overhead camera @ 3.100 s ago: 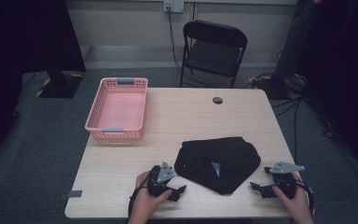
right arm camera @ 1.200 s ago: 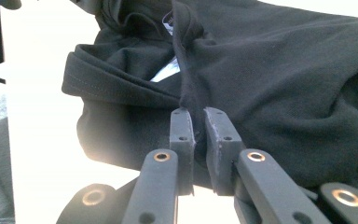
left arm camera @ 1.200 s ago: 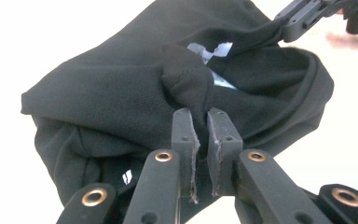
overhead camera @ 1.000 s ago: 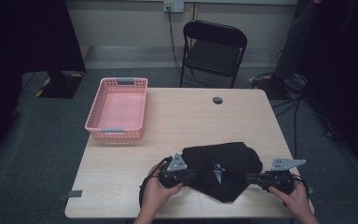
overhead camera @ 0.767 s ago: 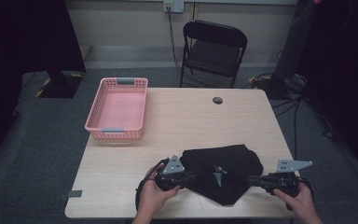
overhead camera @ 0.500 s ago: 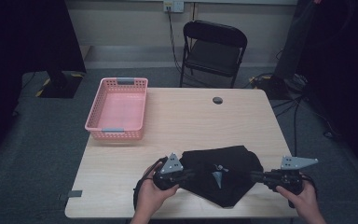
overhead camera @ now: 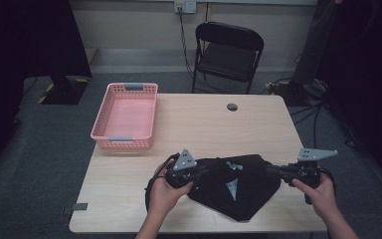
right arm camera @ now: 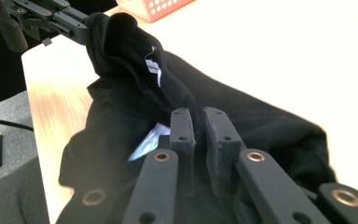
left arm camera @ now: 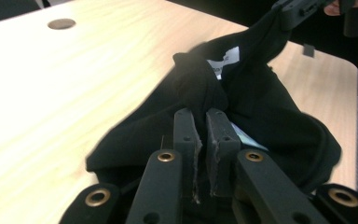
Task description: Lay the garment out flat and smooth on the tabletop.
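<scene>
A black garment lies bunched near the table's front edge, with white labels showing. My left gripper is at the garment's left edge, its jaws shut on a fold of the black cloth. My right gripper holds the right edge, shut on the cloth. The cloth rises between the two grips. In the left gripper view the right gripper shows at the top right, pinching cloth. The right gripper view has the left gripper at its top left.
A pink basket stands at the table's left, behind the left hand. A small dark disc lies at the far middle of the table. A black folding chair stands beyond the far edge.
Both grippers came in from beside the garment and shut on its left and right edges. Over the last second they drew slightly apart, raising and stretching the cloth.
</scene>
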